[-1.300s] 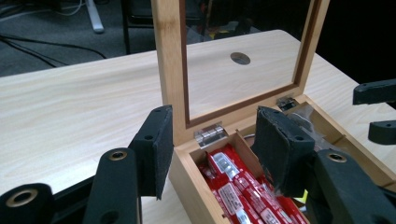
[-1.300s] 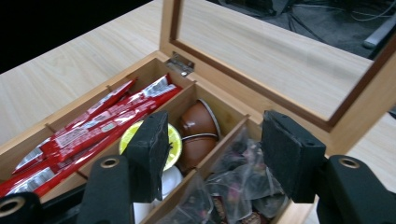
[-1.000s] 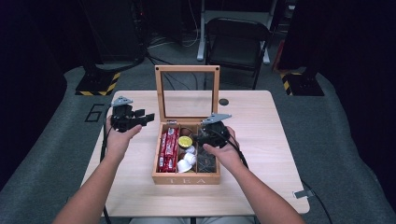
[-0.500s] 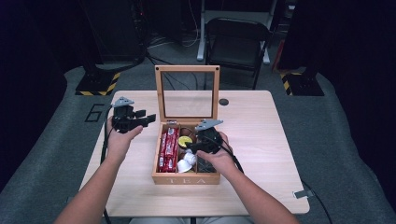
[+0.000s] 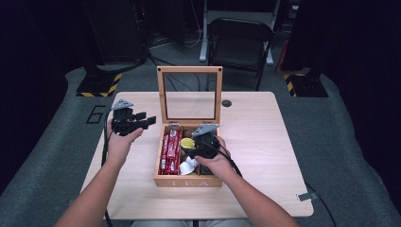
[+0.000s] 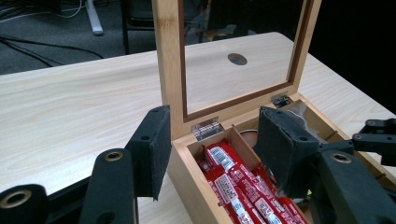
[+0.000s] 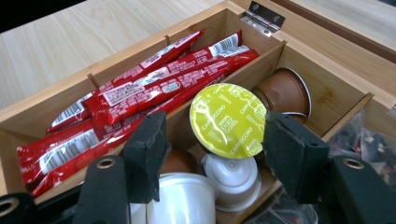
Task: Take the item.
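A wooden tea box (image 5: 189,182) stands mid-table with its glass lid (image 5: 189,70) upright. Red sachets (image 5: 170,149) fill its left compartment; the middle one holds capsules. My right gripper (image 5: 188,147) reaches into the box. Its jaws stand open (image 7: 215,149) on either side of a yellow-lidded capsule (image 7: 229,119), with a gap at the left pad. White capsules (image 7: 233,177) lie under it and a brown one (image 7: 285,93) behind it. My left gripper (image 5: 145,119) hovers left of the box, open and holding nothing (image 6: 217,140), facing the box's back corner (image 6: 187,158).
Dark packets (image 7: 364,135) lie in the box's right compartment. A round black grommet (image 5: 226,103) sits in the table behind the lid. A folding chair (image 5: 241,42) stands beyond the far edge. Bare tabletop (image 5: 274,142) stretches right of the box.
My right gripper has moved left and down into the box, over the yellow-lidded capsule. The left gripper has stayed where it was.
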`<state>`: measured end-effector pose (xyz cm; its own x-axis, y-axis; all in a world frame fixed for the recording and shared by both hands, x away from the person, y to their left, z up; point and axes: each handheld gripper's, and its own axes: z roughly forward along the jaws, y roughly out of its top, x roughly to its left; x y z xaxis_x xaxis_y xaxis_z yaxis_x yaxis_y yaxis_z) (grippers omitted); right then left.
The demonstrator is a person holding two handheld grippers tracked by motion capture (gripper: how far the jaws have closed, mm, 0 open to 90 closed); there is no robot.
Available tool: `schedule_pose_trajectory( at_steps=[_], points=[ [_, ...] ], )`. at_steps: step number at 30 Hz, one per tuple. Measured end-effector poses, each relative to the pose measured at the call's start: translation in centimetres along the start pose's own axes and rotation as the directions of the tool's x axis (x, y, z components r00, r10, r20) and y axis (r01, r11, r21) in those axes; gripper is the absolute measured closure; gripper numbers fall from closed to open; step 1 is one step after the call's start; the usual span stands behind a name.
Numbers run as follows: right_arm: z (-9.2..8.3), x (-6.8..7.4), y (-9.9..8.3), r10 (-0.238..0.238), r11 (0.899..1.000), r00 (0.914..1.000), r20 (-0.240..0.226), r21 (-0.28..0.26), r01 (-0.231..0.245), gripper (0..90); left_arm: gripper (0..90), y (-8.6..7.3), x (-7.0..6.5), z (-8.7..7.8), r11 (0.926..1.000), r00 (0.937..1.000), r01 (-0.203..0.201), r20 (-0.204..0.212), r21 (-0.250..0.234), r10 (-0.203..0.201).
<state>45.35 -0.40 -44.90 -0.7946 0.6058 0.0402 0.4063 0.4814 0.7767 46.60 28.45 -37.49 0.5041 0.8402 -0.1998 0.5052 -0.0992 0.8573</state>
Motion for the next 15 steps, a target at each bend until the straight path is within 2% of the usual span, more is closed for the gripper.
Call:
schedule_pose_trajectory(
  at_steps=[2, 8, 11, 15],
  points=[
    [0.3, -0.1, 0.1, 0.017, 1.0, 0.9998, -0.003, 0.002, -0.017, 39.3, 45.2, 0.0, 0.0, 0.0, 1.0, 1.0, -0.005, 0.002, 0.0, 0.005],
    [1.1, -0.6, 0.6, 0.02, 1.0, 0.9998, 0.0, 0.013, -0.02, 36.8, 45.5, 0.1, 0.0, 0.0, 0.9999, 0.9999, -0.01, -0.002, -0.003, 0.01],
    [1.4, -1.0, 0.7, 0.06, 0.998, 0.9979, -0.022, 0.022, -0.06, 35.2, 45.6, 0.1, 0.0, 0.0, 0.9999, 0.9999, -0.013, -0.003, 0.0, 0.013],
    [1.7, -1.5, 0.8, 0.075, 0.997, 0.9969, -0.025, 0.035, -0.074, 34.3, 45.9, 0.1, 0.0, 0.0, 0.9999, 0.9999, -0.015, -0.004, -0.001, 0.015]
  ],
)
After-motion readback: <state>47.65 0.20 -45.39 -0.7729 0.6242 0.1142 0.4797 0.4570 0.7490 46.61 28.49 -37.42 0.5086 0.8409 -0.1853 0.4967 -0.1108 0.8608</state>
